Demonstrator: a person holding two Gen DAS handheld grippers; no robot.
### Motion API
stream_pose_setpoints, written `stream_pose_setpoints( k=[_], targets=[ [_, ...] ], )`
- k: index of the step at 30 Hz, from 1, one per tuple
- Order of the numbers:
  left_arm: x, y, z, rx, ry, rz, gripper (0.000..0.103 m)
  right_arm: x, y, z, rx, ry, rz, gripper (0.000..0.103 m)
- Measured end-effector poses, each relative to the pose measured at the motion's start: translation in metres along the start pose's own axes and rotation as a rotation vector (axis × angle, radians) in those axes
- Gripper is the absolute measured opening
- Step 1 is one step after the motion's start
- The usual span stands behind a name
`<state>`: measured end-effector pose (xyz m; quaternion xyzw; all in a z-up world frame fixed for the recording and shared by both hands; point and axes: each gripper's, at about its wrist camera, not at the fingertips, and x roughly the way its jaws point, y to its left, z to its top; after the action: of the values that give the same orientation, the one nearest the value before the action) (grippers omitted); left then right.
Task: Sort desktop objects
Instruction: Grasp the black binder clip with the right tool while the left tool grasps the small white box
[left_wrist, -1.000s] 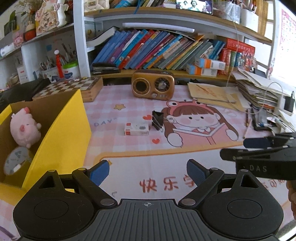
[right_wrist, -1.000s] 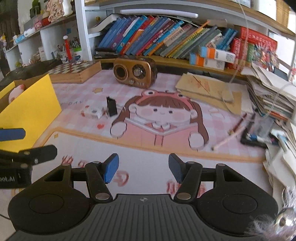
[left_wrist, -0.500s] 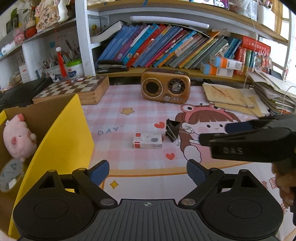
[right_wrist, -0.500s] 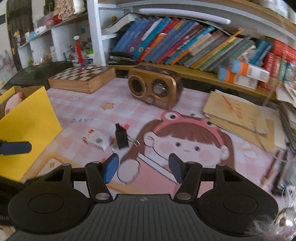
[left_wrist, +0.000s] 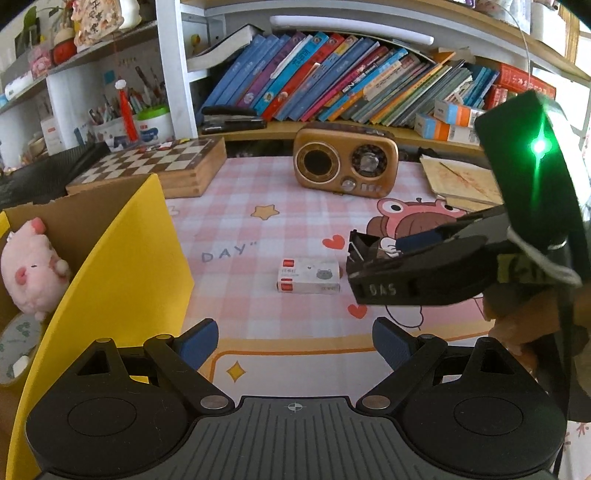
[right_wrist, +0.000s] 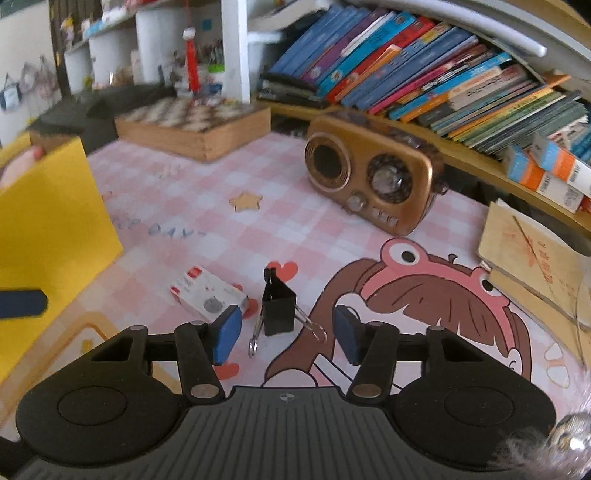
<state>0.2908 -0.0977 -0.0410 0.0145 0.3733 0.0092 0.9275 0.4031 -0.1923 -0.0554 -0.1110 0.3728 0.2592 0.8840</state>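
Note:
A black binder clip (right_wrist: 279, 310) stands on the pink desk mat, its wire handles pointing at me. My right gripper (right_wrist: 286, 334) has its blue pads either side of the clip; the jaws are closing and the pads do not touch it. In the left wrist view the right gripper (left_wrist: 373, 258) hides most of the clip (left_wrist: 360, 243). A small white box with red marks (left_wrist: 308, 275) lies just left of the clip (right_wrist: 208, 297). My left gripper (left_wrist: 295, 341) hovers open and empty in front of that box. A yellow cardboard box (left_wrist: 122, 258) at the left holds a pink plush pig (left_wrist: 31, 266).
A gold retro radio (left_wrist: 345, 160) and a wooden chessboard box (left_wrist: 155, 166) stand at the back of the mat under a shelf of books (left_wrist: 332, 88). Stacked papers and booklets (right_wrist: 535, 258) lie at the right. A hand (left_wrist: 524, 325) holds the right gripper.
The right gripper has swung in from the right and forward until it straddles the binder clip, and its jaws have narrowed. The left gripper crept forward at first, still wide open.

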Motion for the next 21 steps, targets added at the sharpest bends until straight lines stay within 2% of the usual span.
stream_pose_setpoints(
  k=[4,7,11,17,21],
  targets=[
    [0.005,-0.001,0.002,0.006,0.005,-0.001,0.092,0.01,-0.004,-0.002,-0.013,0.032,0.01,0.048],
    [0.009,-0.001,0.004,0.006,0.007,-0.002,0.092,0.013,-0.007,-0.002,-0.025,0.029,0.036,0.041],
    [0.014,-0.002,0.007,0.004,0.007,-0.005,0.092,0.006,-0.011,-0.001,-0.045,0.015,0.047,0.04],
    [0.03,-0.005,0.014,-0.03,0.011,-0.016,0.092,-0.016,-0.031,-0.004,0.034,-0.022,0.02,0.039],
    [0.047,-0.008,0.019,-0.043,0.02,-0.012,0.085,-0.024,-0.041,-0.008,0.083,-0.015,0.011,0.039]
  ],
)
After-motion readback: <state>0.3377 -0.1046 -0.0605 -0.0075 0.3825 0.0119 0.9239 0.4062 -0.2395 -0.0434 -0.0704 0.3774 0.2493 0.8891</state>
